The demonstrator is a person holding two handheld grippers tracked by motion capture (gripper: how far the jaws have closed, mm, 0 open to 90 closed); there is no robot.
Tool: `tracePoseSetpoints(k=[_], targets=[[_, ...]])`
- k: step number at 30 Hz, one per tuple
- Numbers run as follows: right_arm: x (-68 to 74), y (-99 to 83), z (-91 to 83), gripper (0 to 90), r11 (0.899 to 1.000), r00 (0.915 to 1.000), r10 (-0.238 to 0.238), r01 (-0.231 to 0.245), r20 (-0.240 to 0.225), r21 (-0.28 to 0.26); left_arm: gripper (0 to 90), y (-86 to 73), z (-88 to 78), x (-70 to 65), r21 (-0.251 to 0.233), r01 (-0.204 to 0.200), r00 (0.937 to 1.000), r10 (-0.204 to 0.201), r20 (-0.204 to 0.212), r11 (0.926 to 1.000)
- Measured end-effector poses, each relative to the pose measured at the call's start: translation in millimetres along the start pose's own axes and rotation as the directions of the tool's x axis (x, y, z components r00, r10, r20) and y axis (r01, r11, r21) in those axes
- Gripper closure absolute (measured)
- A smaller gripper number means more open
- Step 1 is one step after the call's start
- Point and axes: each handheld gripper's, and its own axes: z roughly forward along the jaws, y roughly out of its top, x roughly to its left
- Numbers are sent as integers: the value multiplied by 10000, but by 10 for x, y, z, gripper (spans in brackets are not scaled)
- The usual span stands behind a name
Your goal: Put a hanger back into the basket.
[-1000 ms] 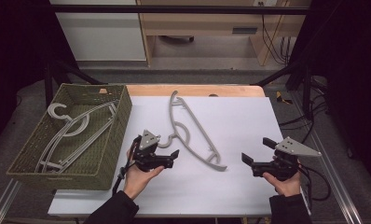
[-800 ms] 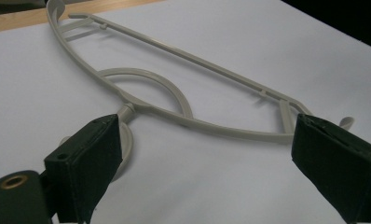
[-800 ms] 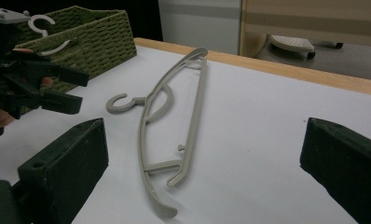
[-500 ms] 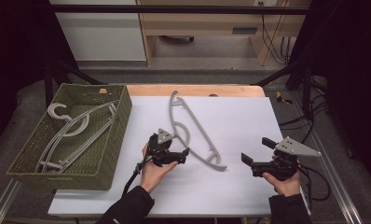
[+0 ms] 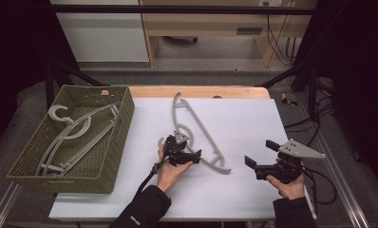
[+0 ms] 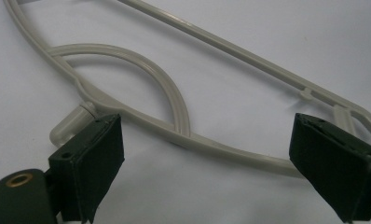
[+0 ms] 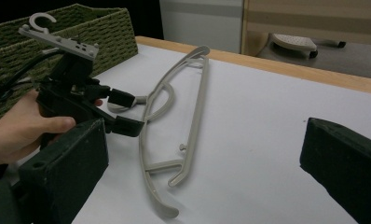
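High view: the hanger (image 5: 196,133) lies on the white table (image 5: 253,118), its long axis running far-left to near-right — the left gripper (image 5: 189,156) is right at its curved bar, the right gripper (image 5: 256,164) well apart.

Left gripper view: jaws spread, straddling that bar beside the hook.

Right gripper view: jaws spread, empty, hanger ahead.

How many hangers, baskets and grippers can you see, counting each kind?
Hangers: 3 — one on the table and, as far as the overlap lets me tell, two in the basket
Baskets: 1 — the green woven basket
Grippers: 2 — the left gripper and the right gripper
Total: 6
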Motion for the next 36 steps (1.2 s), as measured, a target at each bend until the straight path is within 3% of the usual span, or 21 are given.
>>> tracePoseSetpoints(k=[3,9,15,20,23,26,31,36], targets=[[2,0,2,13,10000,10000,-10,10,-21,-1,101,1,57,0,120,256,9997,-256,-55,9996],[-1,5,-11,13,10000,10000,6,-7,-33,-23,101,-5,132,-43,561,-68,9995,85,-295,9984],[-4,6,-13,12,10000,10000,0,0,-10,-38,102,-18,153,-64,642,2,9994,21,-351,9979],[-6,5,-23,12,10000,10000,-69,69,-37,-8,106,-10,111,-19,1126,15,9988,41,-491,9936],[-4,9,-28,13,10000,10000,-6,6,-10,-69,110,-15,59,23,1461,-42,9987,115,-490,9893],[-9,10,-39,13,10000,10000,-32,32,-8,-78,116,-43,-35,80,1774,-394,9981,470,-390,9833],[-7,12,-41,12,10000,10000,-45,45,-13,-74,151,-157,-237,210,1904,-488,9985,524,-138,9805],[2,9,-31,13,10000,10000,-32,32,0,-52,240,-247,-418,318,2084,-572,9983,546,181,9764]])
